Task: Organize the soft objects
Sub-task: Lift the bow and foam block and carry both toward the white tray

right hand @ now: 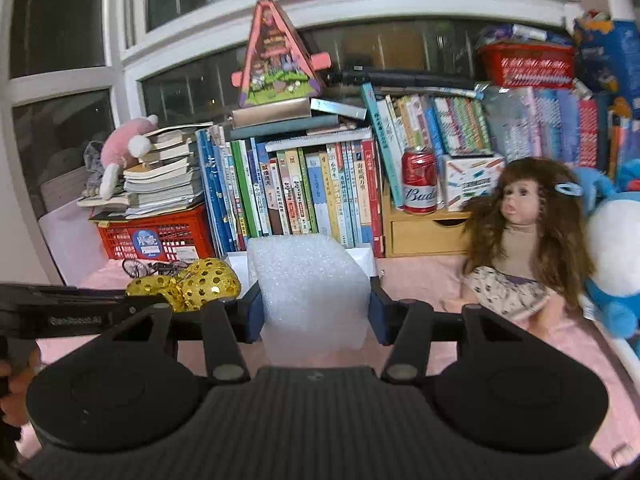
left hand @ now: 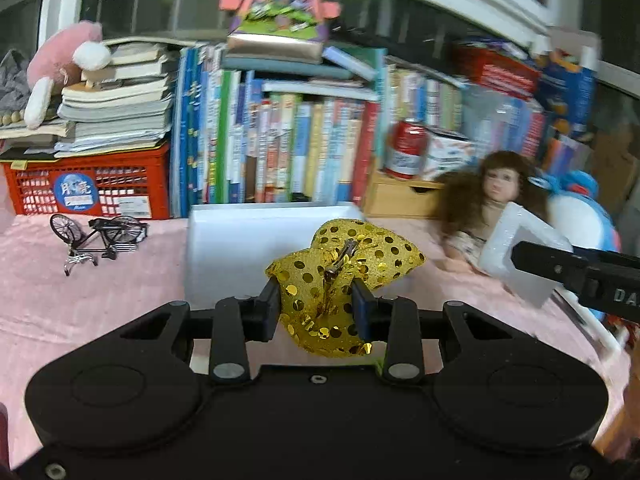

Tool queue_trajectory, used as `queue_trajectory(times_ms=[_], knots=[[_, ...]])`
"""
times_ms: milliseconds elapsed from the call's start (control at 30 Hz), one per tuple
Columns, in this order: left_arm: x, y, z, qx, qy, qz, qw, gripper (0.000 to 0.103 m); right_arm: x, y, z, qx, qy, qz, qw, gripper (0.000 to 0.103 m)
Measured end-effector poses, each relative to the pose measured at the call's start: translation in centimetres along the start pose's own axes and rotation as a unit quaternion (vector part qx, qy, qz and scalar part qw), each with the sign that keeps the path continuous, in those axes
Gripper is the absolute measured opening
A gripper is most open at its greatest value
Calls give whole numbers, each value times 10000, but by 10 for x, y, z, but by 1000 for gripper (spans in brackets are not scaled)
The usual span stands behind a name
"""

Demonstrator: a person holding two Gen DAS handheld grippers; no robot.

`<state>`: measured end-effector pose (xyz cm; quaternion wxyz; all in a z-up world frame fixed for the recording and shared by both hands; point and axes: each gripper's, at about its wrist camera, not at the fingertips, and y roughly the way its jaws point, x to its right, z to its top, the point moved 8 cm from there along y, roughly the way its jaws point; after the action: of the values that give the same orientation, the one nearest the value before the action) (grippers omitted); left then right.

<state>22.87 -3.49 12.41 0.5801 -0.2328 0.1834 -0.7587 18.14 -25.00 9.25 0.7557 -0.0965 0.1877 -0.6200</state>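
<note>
Claws first: our left claw (left hand: pixel 316 308) pinches the gold sequin bow (left hand: pixel 344 276), right claw (right hand: pixel 316 312) squeezes a white foam block (right hand: pixel 310 292); white box (left hand: pixel 256 240) behind, contents hidden.

Left hand-held gripper (left hand: pixel 316 306) clamps gold sequin bow (left hand: pixel 344 276).

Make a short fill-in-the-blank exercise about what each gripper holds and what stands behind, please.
1. The left gripper is shut on a ____ sequined bow.
2. The right gripper is shut on a white ____ block.
3. The red can stands on a wooden ____ unit.

Missing words: gold; foam; drawer
</note>
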Motion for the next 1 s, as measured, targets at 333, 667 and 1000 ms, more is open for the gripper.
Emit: queue_trajectory(times_ms=[333, 667, 1000], knots=[[-43, 124, 26, -857, -914, 613, 9902, 34, 8, 139, 4, -1335, 321, -222, 9903, 56], [-63, 199, 9, -1273, -1300, 893, 9792, 34, 16, 221, -26, -1805, 752, -585, 9790, 56], [-63, 232, -6, -1491, -1372, 1003, 9741, 34, 11, 255, -42, -2111, 782, -741, 9715, 56]])
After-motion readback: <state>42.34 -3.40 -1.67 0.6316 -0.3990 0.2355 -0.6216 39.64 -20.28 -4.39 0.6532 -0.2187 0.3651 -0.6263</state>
